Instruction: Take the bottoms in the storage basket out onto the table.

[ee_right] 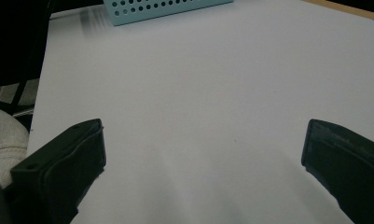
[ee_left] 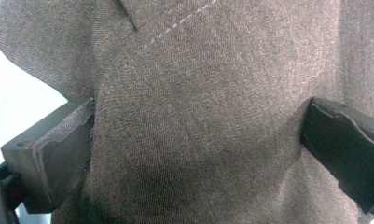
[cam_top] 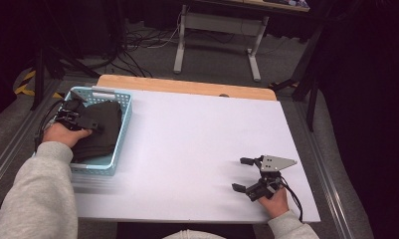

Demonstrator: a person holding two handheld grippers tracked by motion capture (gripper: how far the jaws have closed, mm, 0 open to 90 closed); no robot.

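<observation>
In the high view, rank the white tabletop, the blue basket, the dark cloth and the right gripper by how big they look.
1. white tabletop
2. blue basket
3. dark cloth, lying inside the basket, so a little smaller
4. right gripper, smallest, though it sits nearer the camera, so its look is somewhat flattered.

Your desk (cam_top: 197, 144) has a white top with a wooden strip (cam_top: 187, 85) along its far edge. Beyond it you see grey carpet (cam_top: 212, 59) (cables (cam_top: 137, 45) trail across it) and a second table's pale metal legs (cam_top: 179, 45). The room around is dark, with black drapes (cam_top: 366, 74) at right
</observation>
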